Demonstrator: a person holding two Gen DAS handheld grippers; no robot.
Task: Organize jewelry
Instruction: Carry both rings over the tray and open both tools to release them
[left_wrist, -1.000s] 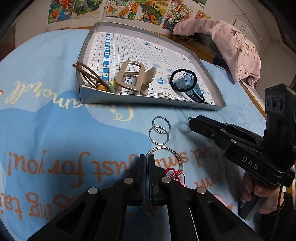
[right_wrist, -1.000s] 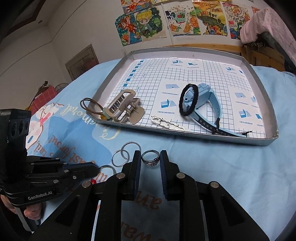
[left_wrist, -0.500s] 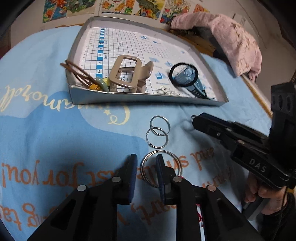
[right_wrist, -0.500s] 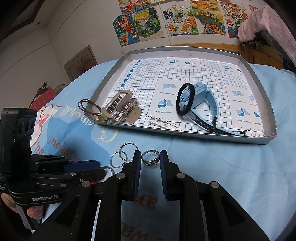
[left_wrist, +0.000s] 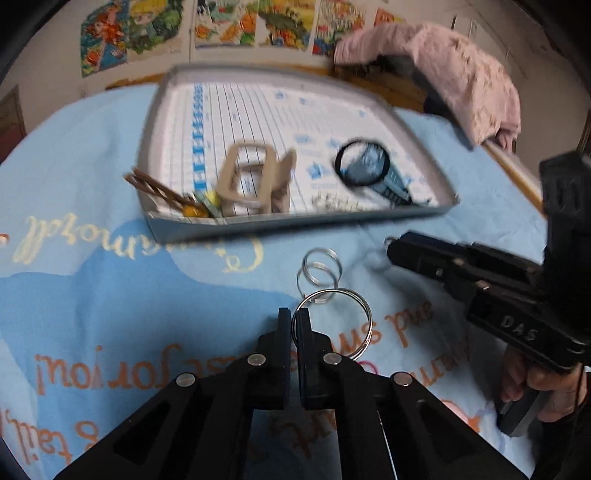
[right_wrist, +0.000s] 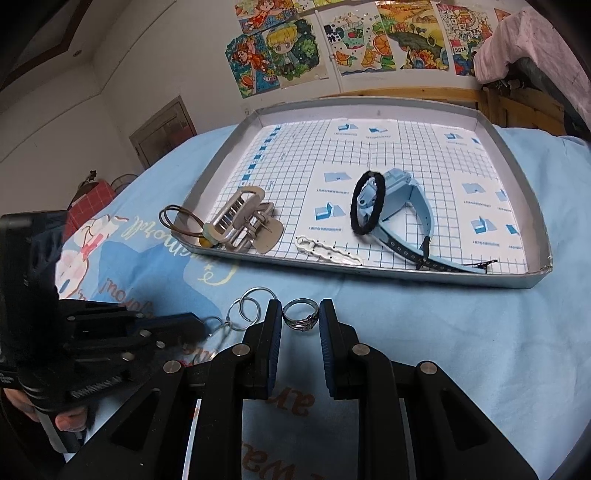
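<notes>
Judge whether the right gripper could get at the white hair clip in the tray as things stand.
Probably not yet: the right gripper is shut on a silver ring. Otherwise the white hair clip lies uncovered near the tray's front wall.

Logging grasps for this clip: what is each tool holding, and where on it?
Left tool: large key ring, pinched at its rim. Right tool: silver finger ring, across its band.

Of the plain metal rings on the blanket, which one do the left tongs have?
The big ring, clamped at its left rim by the left tongs. The two small linked rings lie free on the blanket, farther toward the tray.
</notes>
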